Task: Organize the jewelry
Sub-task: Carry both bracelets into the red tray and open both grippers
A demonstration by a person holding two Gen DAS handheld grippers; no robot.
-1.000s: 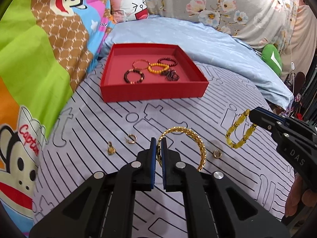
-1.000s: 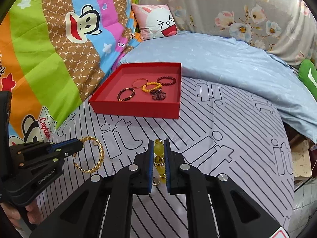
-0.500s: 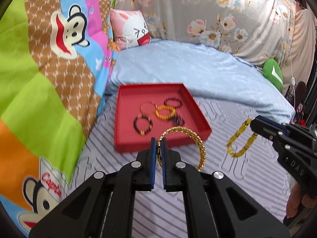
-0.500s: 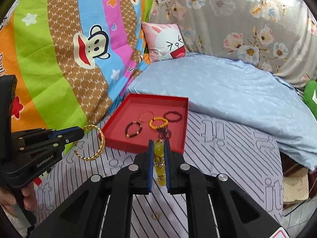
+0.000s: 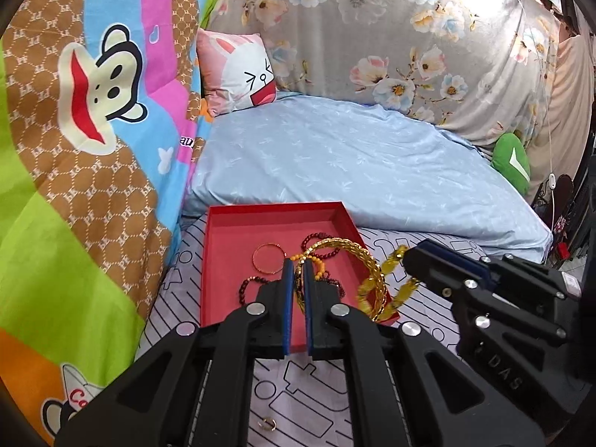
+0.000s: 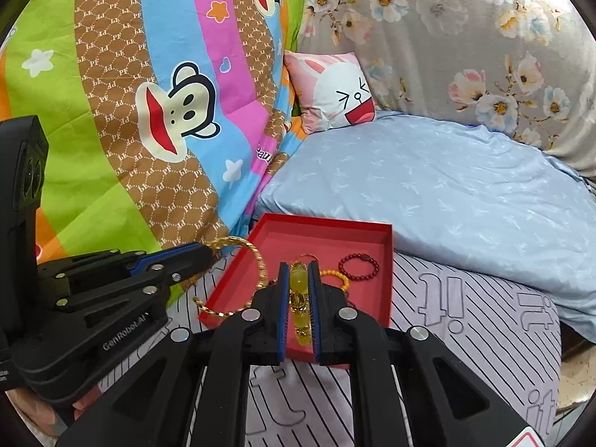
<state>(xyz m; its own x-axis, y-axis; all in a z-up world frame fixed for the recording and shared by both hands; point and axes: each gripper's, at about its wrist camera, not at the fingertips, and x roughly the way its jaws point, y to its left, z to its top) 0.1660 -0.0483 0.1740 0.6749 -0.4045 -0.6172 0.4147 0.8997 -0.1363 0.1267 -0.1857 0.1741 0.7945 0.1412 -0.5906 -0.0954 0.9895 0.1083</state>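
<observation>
While both claws hang over the bed, each one is squeezed tight on a bracelet. Nearest of all, a small gold ring [image 5: 267, 423] lies alone on the striped sheet [image 5: 428, 320]. The left claw [image 5: 297, 279] pinches the gold chain bangle [image 5: 357, 257] by its near edge, so the hoop stands up on its side and reaches away over the right part of the red tray [image 5: 223, 260]. The right claw [image 6: 298, 283] grips the yellow bead bracelet [image 6: 300, 298] between its blue pads; the beads run in a line straight ahead, along the fingers, above the near edge of the tray. From the left wrist view that yellow bracelet hangs just beside the gold bangle, near the tray's right corner. Inside the tray lie a thin gold hoop [image 5: 267, 260], an orange bead bracelet [image 6: 337, 277] and a dark red bead bracelet [image 6: 359, 267]. Farther back are the blue blanket [image 5: 354, 171] and a pink bunny pillow [image 5: 238, 70]
</observation>
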